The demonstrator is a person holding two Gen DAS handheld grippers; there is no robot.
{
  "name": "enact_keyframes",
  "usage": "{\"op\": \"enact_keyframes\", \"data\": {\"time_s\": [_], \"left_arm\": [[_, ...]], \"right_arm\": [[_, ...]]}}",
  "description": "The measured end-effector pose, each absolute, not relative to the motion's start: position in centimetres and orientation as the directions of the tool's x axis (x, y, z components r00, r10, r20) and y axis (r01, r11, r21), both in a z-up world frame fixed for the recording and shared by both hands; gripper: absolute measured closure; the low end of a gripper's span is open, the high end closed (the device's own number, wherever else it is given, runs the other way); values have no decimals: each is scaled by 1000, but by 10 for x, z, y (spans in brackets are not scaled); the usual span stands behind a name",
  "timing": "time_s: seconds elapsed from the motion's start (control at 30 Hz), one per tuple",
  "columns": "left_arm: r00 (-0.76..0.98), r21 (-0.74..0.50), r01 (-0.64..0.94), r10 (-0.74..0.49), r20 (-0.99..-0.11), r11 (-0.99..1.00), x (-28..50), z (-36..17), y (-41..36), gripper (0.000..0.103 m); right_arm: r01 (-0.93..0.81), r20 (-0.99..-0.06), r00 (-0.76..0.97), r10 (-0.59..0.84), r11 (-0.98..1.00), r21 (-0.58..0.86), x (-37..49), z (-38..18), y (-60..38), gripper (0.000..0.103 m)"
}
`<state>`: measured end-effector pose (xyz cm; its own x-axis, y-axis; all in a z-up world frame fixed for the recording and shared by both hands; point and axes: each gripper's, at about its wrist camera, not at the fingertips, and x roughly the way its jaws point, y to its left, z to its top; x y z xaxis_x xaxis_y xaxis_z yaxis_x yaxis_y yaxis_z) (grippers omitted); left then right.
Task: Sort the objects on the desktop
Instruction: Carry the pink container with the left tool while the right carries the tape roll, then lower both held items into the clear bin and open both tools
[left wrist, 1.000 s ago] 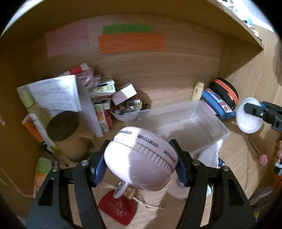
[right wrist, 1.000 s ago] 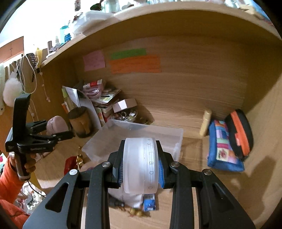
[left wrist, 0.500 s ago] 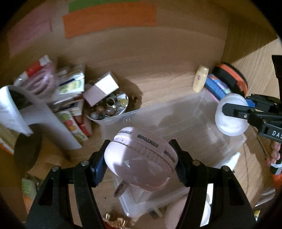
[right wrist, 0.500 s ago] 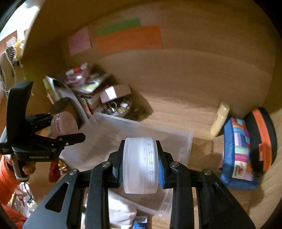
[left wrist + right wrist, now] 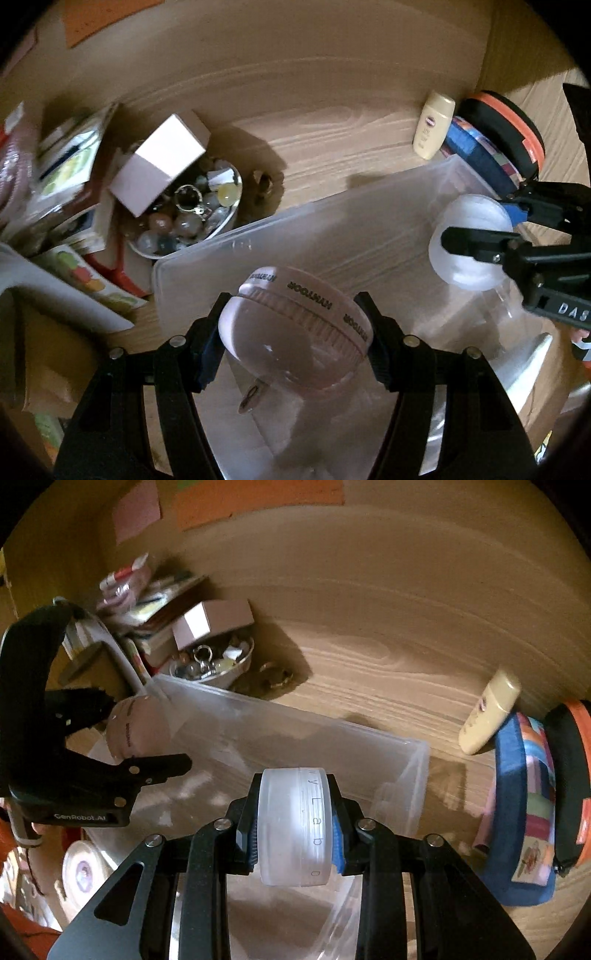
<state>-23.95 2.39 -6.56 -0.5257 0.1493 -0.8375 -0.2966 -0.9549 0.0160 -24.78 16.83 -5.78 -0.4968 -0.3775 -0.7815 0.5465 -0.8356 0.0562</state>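
My left gripper (image 5: 291, 339) is shut on a round pink case (image 5: 295, 328) with lettering round its rim, held over the left end of a clear plastic bin (image 5: 332, 229). My right gripper (image 5: 293, 827) is shut on a frosted white round jar (image 5: 293, 823), gripped across its flat faces, above the bin's (image 5: 417, 775) right end. The left wrist view catches the right gripper (image 5: 476, 236) with the jar (image 5: 465, 251) at the right. In the right wrist view the left gripper (image 5: 147, 734) and pink case (image 5: 136, 727) hang at the left.
A bowl of beads and rings (image 5: 192, 218) with a small white box (image 5: 159, 162) on it sits behind the bin's left corner, beside stacked books (image 5: 66, 173). A cream tube (image 5: 432, 129), a blue patchwork pouch (image 5: 524, 805) and a black-orange case (image 5: 569, 775) lie right.
Both grippers have moved forward and down toward the bin, each keeping its grip; the bin now fills the lower part of both views and the sticky notes have slid to the top edge.
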Motion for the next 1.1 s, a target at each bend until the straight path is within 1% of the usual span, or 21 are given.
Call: {"op": "enact_keyframes", "data": {"time_s": [0.23,0.5,0.77,0.83,0.9,0.97,1.0,1.03,1.1], "left_arm": [[-484,13,-336,161,-860,-942,-244,-72,31,38],[-454,99,-359,81,-887,-928,-248,-81,42,38],[-445,130,-358,46,-894,-925,-249,-82,43,38],[-448,143,-347,30,-894,-927,-249,-82,43,36],[-444,129,-350,43,-895,-928,-249,-80,41,35],[-443,125,-351,47,-895,-928,-249,-80,41,34],[-442,123,-353,49,-895,-928,-249,-79,40,32],[-442,121,-351,50,-896,-928,-249,-78,40,31],[-439,111,-351,58,-896,-930,-249,-77,38,26]], "right_arm": [[576,-826,-468,-315,-817,-15,-252,-69,153,76],[588,-856,-439,-273,-808,-44,-253,-78,145,76],[604,-858,-454,-239,-791,-99,-247,-76,137,76],[607,-859,-457,-231,-787,-111,-245,-75,136,76],[611,-859,-463,-219,-780,-131,-242,-74,135,75],[612,-859,-468,-206,-777,-147,-238,-73,134,71],[612,-859,-471,-202,-776,-153,-236,-72,134,63],[611,-857,-476,-199,-776,-159,-234,-70,134,53],[605,-845,-497,-195,-777,-176,-230,-66,135,42]]}}
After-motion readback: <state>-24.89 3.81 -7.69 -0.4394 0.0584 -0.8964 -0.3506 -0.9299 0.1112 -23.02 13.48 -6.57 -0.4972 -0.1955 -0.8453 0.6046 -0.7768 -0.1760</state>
